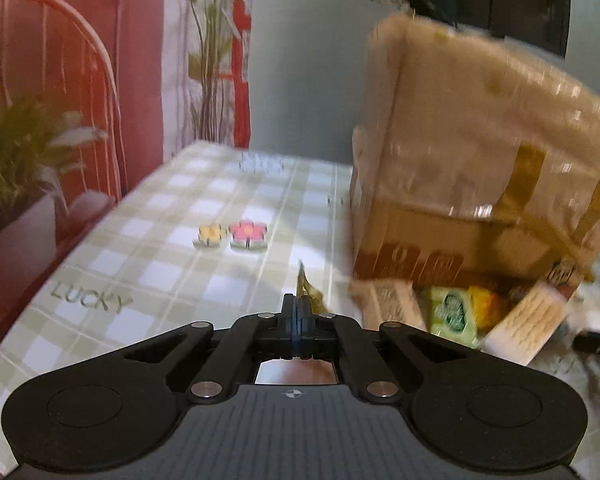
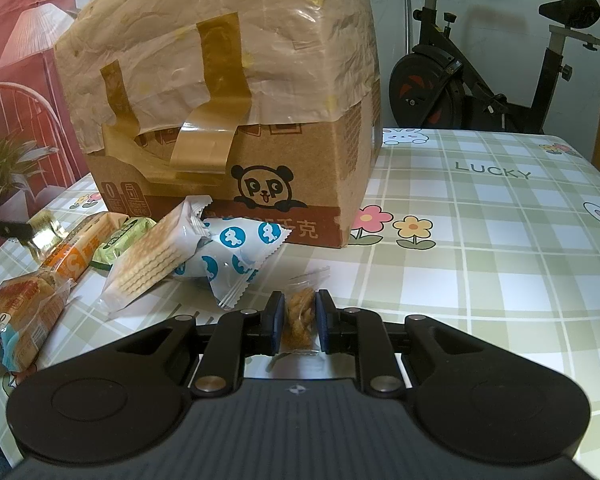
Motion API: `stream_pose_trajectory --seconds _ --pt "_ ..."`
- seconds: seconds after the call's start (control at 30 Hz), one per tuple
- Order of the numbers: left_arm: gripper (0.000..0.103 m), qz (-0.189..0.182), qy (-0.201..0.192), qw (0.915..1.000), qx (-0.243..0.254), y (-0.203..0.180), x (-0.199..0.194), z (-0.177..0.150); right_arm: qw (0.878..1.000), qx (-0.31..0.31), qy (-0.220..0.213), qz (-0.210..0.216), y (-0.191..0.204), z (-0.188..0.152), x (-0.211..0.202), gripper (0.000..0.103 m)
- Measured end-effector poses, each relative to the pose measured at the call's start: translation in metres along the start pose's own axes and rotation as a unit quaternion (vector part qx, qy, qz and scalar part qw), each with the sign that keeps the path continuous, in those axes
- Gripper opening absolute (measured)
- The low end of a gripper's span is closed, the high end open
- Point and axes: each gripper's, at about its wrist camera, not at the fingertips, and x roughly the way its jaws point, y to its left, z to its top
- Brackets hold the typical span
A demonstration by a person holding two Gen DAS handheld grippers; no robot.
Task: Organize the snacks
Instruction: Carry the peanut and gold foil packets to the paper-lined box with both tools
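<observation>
My right gripper [image 2: 297, 312] is shut on a small clear packet holding a brown twisted snack [image 2: 299, 314], low over the table. Left of it lie a cracker pack [image 2: 156, 256], a white packet with blue dots [image 2: 240, 256], a green packet [image 2: 122, 240], an orange packet [image 2: 76, 262] and a bread packet [image 2: 18, 320], in front of a cardboard box [image 2: 236, 128]. My left gripper [image 1: 299, 312] is shut on the edge of a gold wrapper [image 1: 306, 290]. The box [image 1: 472, 168] and several snacks [image 1: 452, 312] are to its right, blurred.
The table has a green checked cloth [image 2: 480, 240] with flowers and rabbits. An exercise bike [image 2: 480, 72] stands behind the table's far edge. A red printed backdrop [image 1: 60, 100] hangs along the left side. The box is partly covered with plastic and brown tape.
</observation>
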Motion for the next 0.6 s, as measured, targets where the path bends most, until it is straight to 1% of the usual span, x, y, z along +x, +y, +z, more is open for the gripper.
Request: stream_pose_trajectory --seconds 0.1,0.33,0.47,0.6 --pt "0.001 -0.004 -0.015 0.9998 -0.01 0.001 -0.01 0.007 1.0 0.0 0.0 0.0 0.0 0.0 0.0 0.018" --pt "0.001 -0.028 -0.041 0.9986 -0.019 -0.007 -0.033 0.018 1.0 -0.011 -0.005 -0.001 0.004 0.0 -0.003 0.018" --pt "0.001 -0.04 -0.062 0.9972 -0.013 -0.013 -0.048 0.025 1.0 -0.013 -0.016 0.0 0.005 0.0 -0.013 0.018" --pt "0.001 -0.053 -0.087 0.9948 -0.005 -0.019 -0.062 0.032 0.999 -0.013 -0.032 0.006 0.007 0.005 -0.032 0.018"
